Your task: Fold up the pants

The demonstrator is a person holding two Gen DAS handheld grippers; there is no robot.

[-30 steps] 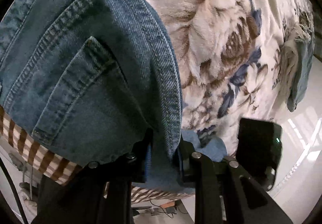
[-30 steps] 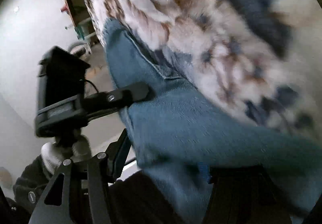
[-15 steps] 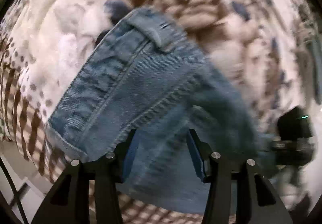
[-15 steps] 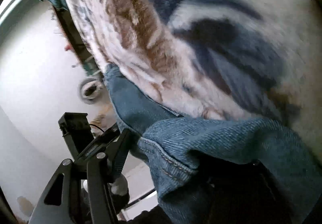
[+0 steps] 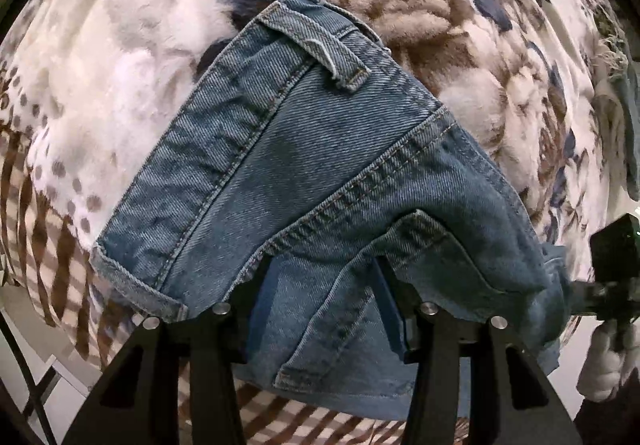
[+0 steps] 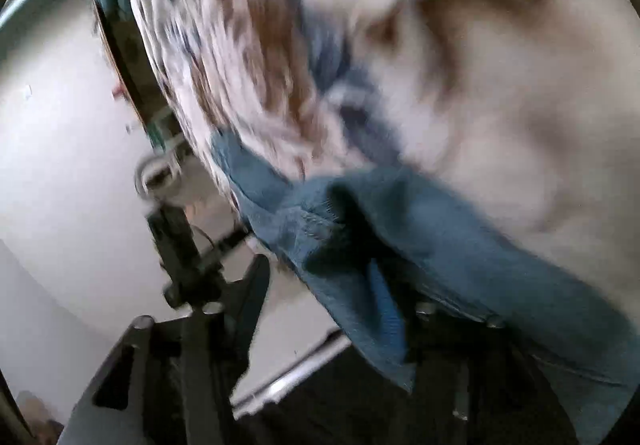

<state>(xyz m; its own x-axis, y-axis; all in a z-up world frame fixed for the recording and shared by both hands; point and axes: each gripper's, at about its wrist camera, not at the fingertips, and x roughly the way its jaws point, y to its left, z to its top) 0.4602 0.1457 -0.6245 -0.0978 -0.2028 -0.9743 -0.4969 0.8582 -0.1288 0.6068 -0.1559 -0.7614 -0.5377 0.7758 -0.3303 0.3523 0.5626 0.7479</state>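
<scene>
Denim pants (image 5: 304, 181) on floral blanket (image 5: 120, 57); left claw (image 5: 320, 309) spread.

From the left wrist, soft even light falls on sharply focused jeans (image 5: 320, 173) and floral blanket (image 5: 120, 57), which curves strongly toward dark round corners. The right wrist's picture is smeared by motion blur, with pale floor (image 6: 60, 173) glaring brightly.

Beneath me spreads a plush blanket (image 5: 120, 57) — cream, with brown and navy flowers, its edge striped brown. Beyond its edge lies pale glossy floor (image 6: 60, 165) — reflecting daylight.
</scene>
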